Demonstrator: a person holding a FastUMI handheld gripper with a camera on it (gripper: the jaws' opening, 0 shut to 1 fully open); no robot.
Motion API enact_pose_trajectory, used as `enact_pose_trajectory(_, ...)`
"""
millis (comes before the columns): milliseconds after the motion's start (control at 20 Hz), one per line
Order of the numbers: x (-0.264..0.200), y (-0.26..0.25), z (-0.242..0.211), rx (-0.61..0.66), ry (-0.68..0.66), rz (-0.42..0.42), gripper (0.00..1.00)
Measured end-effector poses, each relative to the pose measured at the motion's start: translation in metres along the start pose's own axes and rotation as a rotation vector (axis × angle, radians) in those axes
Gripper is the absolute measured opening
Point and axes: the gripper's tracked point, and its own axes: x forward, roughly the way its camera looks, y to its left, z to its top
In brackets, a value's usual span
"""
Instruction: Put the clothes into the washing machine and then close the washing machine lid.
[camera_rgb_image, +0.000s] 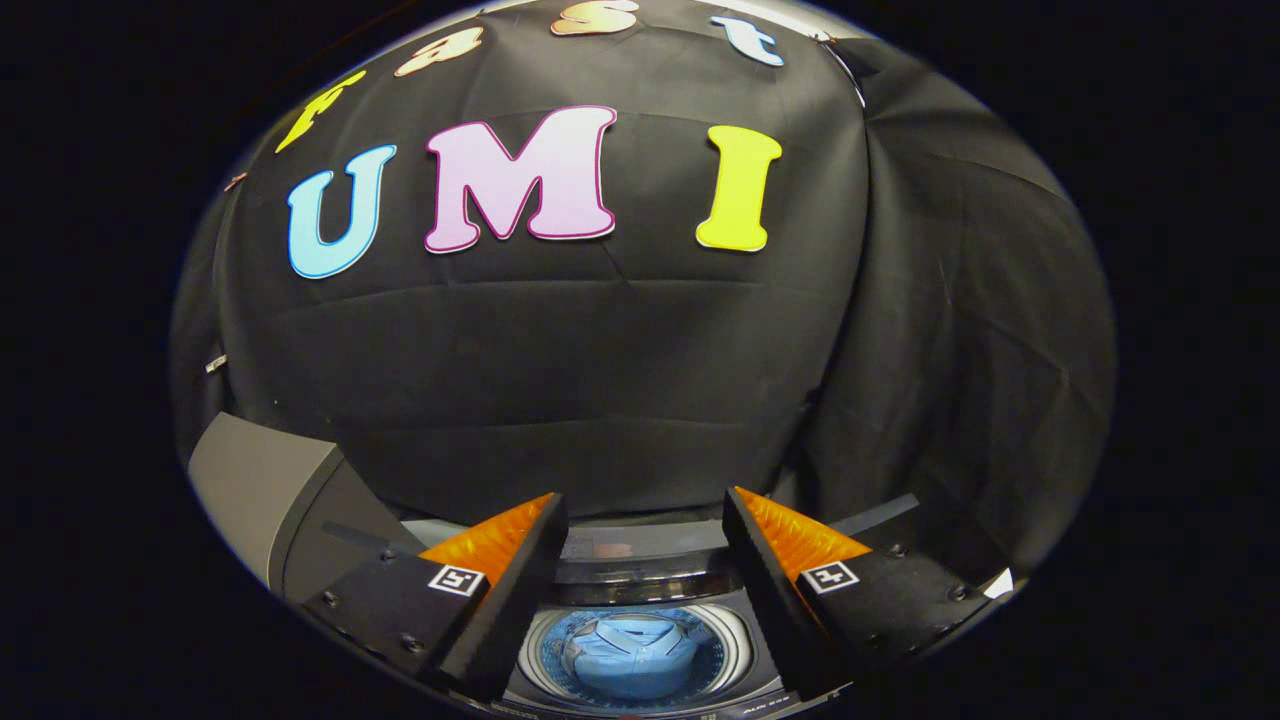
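Claw (645, 520) wide open, empty, above washing machine (640, 585)

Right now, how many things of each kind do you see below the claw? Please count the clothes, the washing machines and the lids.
Clothes: 1, a blue garment lying in the drum.
Washing machines: 1, the washing machine under the open, empty claw.
Lids: 1, the grey lid, raised beside the machine.
Total: 3

You see a light blue garment (634, 652) in the silvery, perforated drum (722, 640). Washing machine (640, 575) dark grey; raised lid (262, 490) at left grey. Booth wall (600, 380) plain black cloth.
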Motion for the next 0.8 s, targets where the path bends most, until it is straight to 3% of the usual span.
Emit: enact_pose_trajectory(800, -0.021, -0.004, -0.02, 0.004, -0.024, -0.005, 0.99)
